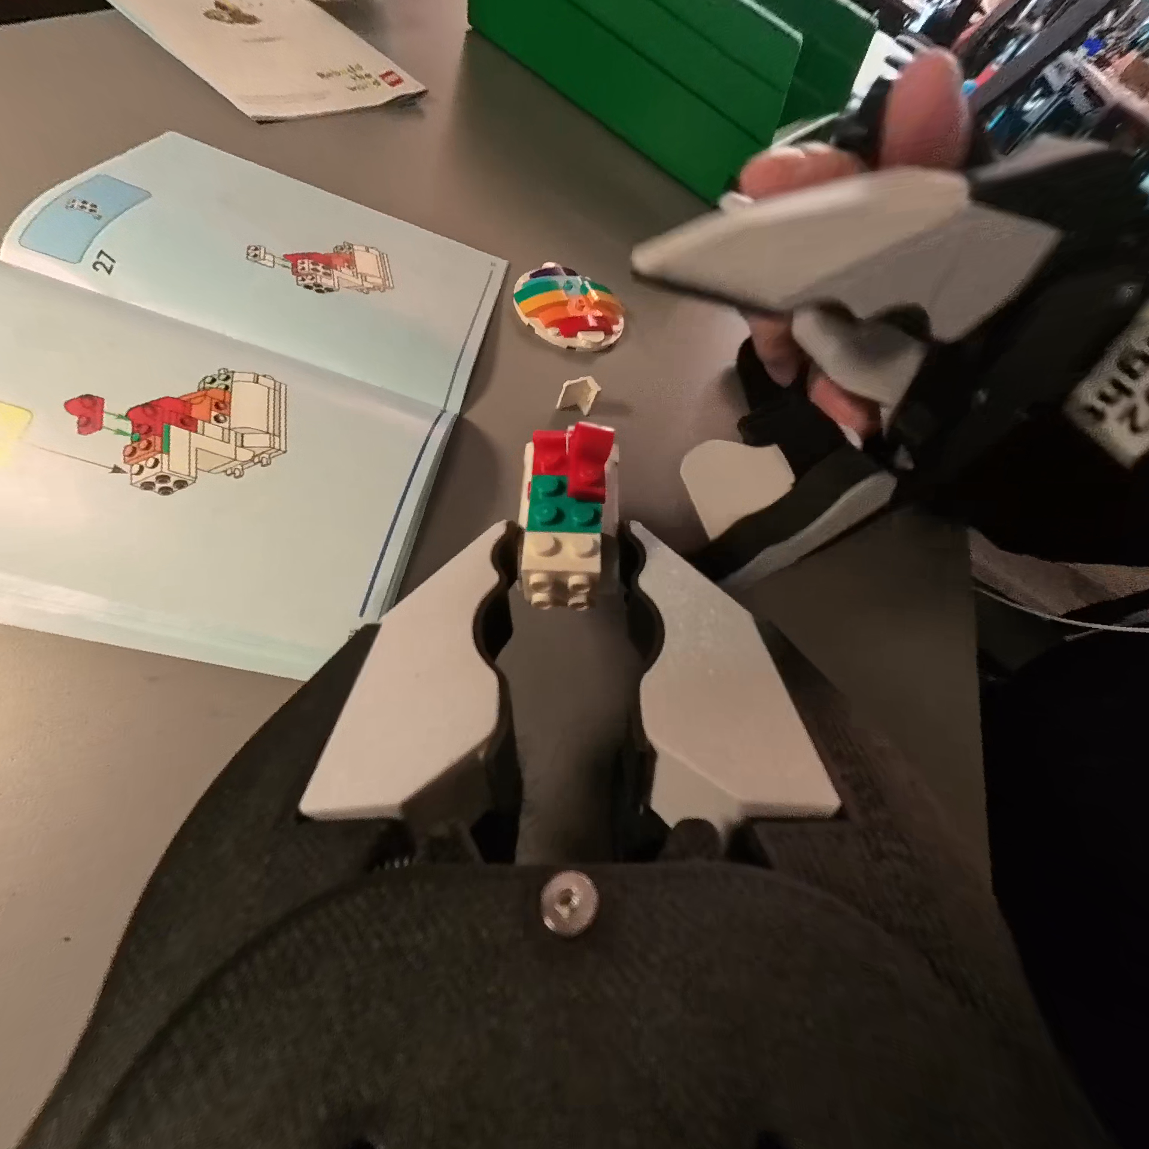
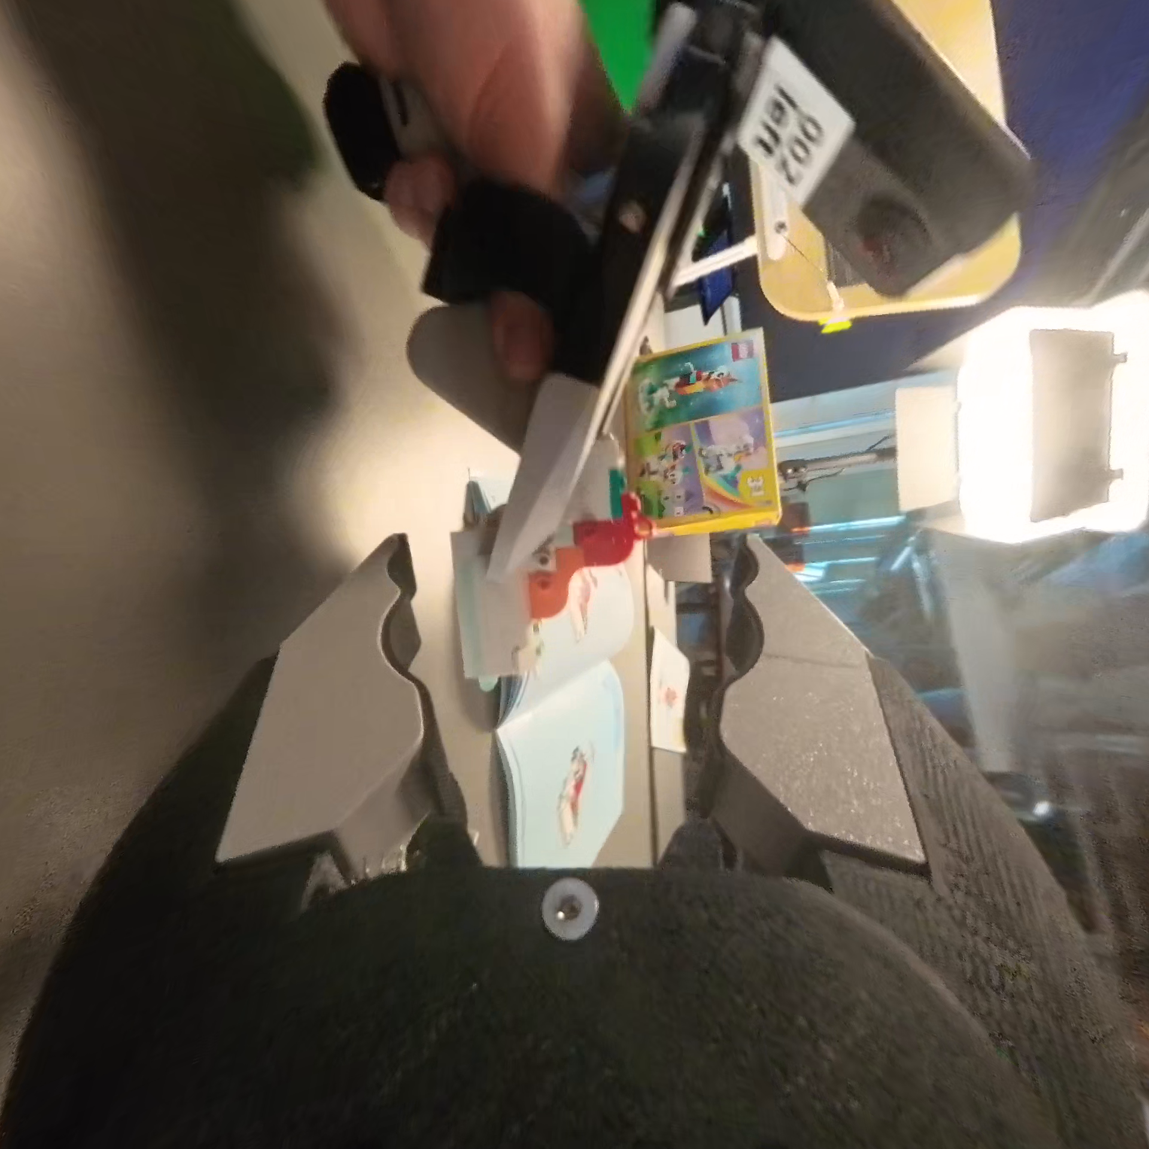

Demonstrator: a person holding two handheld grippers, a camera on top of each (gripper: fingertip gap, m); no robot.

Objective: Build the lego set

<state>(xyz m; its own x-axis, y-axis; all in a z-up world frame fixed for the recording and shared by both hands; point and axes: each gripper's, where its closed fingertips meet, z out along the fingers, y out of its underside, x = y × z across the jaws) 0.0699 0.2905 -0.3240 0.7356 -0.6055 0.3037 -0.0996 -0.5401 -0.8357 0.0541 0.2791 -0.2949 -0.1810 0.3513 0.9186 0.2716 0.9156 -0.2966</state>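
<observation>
The grey table [image 1: 155,777] fills the left wrist view. At about ten o'clock on it lies the open instruction booklet [image 1: 205,398], with a second folded leaflet [image 1: 273,56] at eleven and green boxes [image 1: 653,81] at twelve. The right gripper [image 1: 659,354], blurred and held by a hand [image 1: 920,124], comes in from two o'clock above the table, its fingers spread wide with nothing between them. In its own view the right gripper [image 2: 575,547] shows the same wide gap, with a yellow lego box [image 2: 702,435] standing behind.

The left gripper [image 1: 569,535] has closed its fingertips on the lower white end of the lego build [image 1: 566,503] — white base, green middle, red pieces on top — at frame centre. Beyond it toward twelve sit a small white piece [image 1: 578,395] and a round rainbow-coloured piece [image 1: 569,304], both loose on the table.
</observation>
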